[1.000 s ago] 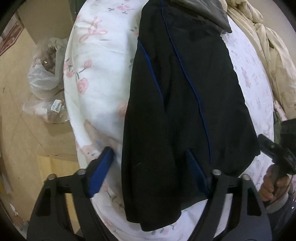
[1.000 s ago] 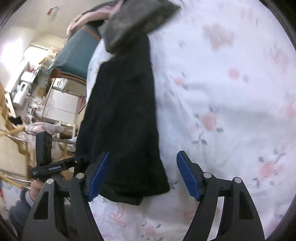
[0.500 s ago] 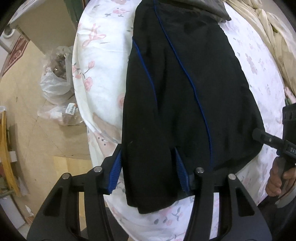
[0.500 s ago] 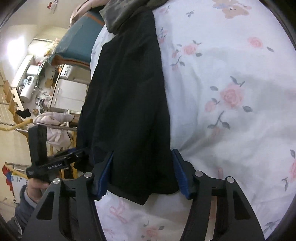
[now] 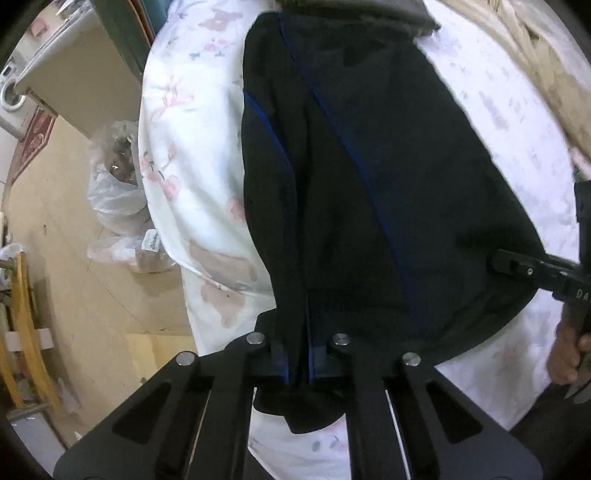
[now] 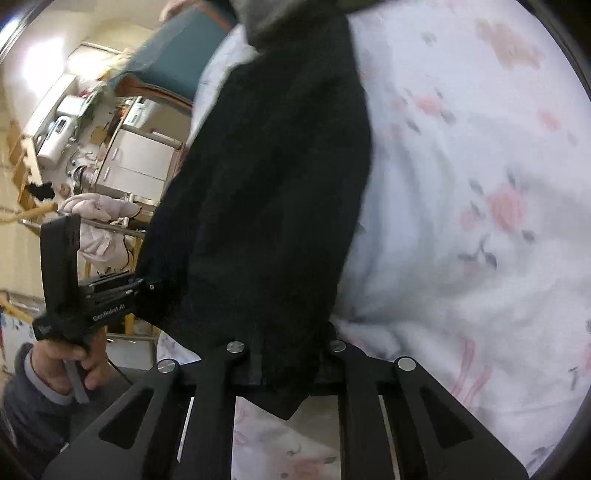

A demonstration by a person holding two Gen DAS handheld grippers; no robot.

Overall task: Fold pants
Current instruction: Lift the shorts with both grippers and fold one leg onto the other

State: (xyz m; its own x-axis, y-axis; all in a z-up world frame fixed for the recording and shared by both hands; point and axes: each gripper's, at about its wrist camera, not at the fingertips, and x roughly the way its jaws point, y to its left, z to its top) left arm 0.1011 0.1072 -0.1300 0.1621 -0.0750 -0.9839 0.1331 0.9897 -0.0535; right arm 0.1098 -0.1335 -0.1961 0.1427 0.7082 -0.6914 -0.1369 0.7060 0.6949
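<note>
Clamping now, both jaws (previously spread), pants (image 5: 369,192) hem

The far end of the pants (image 5: 369,184) runs under a grey cloth (image 5: 388,14) cut off by the top edge. Black fabric covers the right gripper (image 6: 286,363) pads. The flowered sheet (image 6: 480,184) is blurred.

Pants (image 5: 369,184) lying on bed (image 5: 192,155), stretching ahead of left hand-held gripper (image 5: 298,360); right hand-held gripper (image 6: 286,363) at hem, bag (image 5: 114,192) left on floor (image 5: 66,258).
</note>
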